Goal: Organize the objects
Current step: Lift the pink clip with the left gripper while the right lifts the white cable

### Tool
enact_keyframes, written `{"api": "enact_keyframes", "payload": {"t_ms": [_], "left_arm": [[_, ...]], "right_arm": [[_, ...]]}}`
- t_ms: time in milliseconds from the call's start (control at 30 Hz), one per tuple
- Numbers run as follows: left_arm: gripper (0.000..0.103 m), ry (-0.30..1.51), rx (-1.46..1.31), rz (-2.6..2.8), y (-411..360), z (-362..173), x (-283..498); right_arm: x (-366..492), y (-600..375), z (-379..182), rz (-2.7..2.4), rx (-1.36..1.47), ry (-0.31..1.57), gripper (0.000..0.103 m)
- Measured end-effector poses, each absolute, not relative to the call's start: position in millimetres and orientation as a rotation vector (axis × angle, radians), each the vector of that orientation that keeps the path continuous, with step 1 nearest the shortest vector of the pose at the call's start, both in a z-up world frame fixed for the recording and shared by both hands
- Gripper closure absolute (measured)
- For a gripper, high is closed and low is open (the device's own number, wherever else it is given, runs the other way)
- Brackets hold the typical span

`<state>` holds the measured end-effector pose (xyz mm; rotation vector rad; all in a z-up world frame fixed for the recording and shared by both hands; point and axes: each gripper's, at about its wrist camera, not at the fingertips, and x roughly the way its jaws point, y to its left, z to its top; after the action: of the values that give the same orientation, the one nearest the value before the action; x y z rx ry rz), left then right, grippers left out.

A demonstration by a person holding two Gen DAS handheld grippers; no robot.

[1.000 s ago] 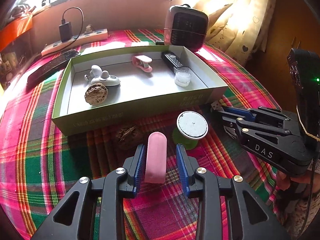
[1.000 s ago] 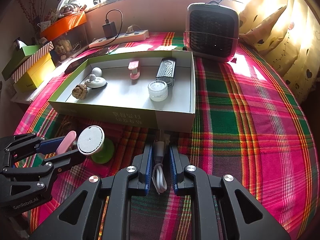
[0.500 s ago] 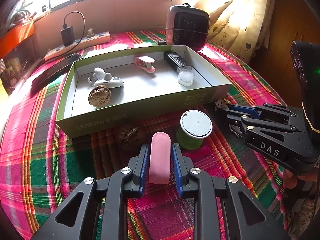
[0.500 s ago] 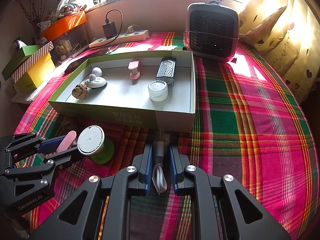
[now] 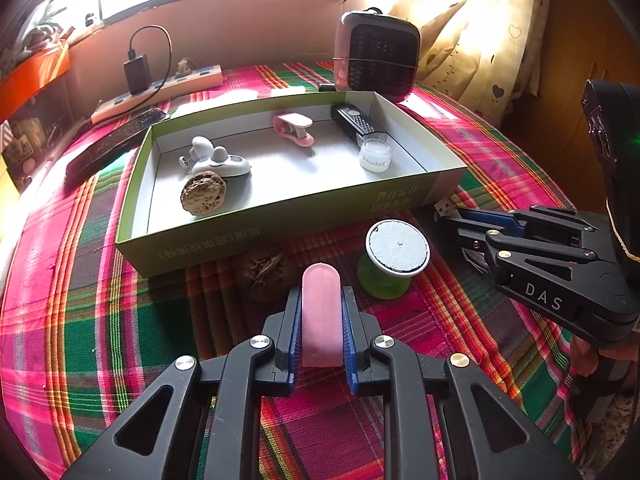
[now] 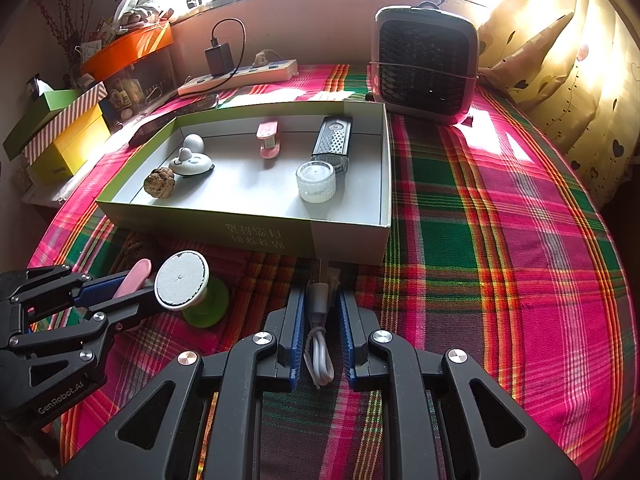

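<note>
My left gripper is shut on a pink oblong piece, held just above the plaid cloth in front of the green box. It also shows in the right wrist view. My right gripper is shut on a coiled white USB cable near the box's front right corner; it shows in the left wrist view. The box holds a walnut, a white gadget, a pink clip, a black remote and a small clear jar.
A green spool with a white round top and a second walnut lie on the cloth before the box. A small heater, a power strip and a dark remote lie behind. Boxes stand at the left.
My left gripper's fingers closed onto the pink piece and lifted slightly. The right gripper stayed shut on the cable without moving.
</note>
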<state>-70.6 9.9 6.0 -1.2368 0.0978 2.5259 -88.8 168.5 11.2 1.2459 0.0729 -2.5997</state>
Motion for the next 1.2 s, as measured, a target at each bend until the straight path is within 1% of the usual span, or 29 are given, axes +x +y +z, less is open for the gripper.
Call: {"api": "enact_keyframes", "payload": {"t_ms": [667,933,967,1033,1067,1200], "left_arm": [[0.087,0.102,-1.235,2.527,9,8,-70],[0.087,0.105,-1.196,2.539,7,20,-65],[0.087,0.101,-1.195,2.535,7,21,-65],[0.087,0.089,-1.190,2.528,7,24,-65],[0.087,0.088,-1.184,2.527,7,26,-64],[0.087,0.087,-1.170,2.531,6,30,-64]], "right_arm": [[-90,166,11,-2.610,1.252,0.120,0.086],[-89,168,16,-2.620,1.247,0.119,0.086],[-89,168,17,-2.621,1.244,0.120,0.087],[-88,168,19,-2.622,1.238,0.122,0.092],[-88,168,21,-2.622,1.234,0.119,0.093],[-87,170,22,-2.629,1.232,0.119,0.093]]}}
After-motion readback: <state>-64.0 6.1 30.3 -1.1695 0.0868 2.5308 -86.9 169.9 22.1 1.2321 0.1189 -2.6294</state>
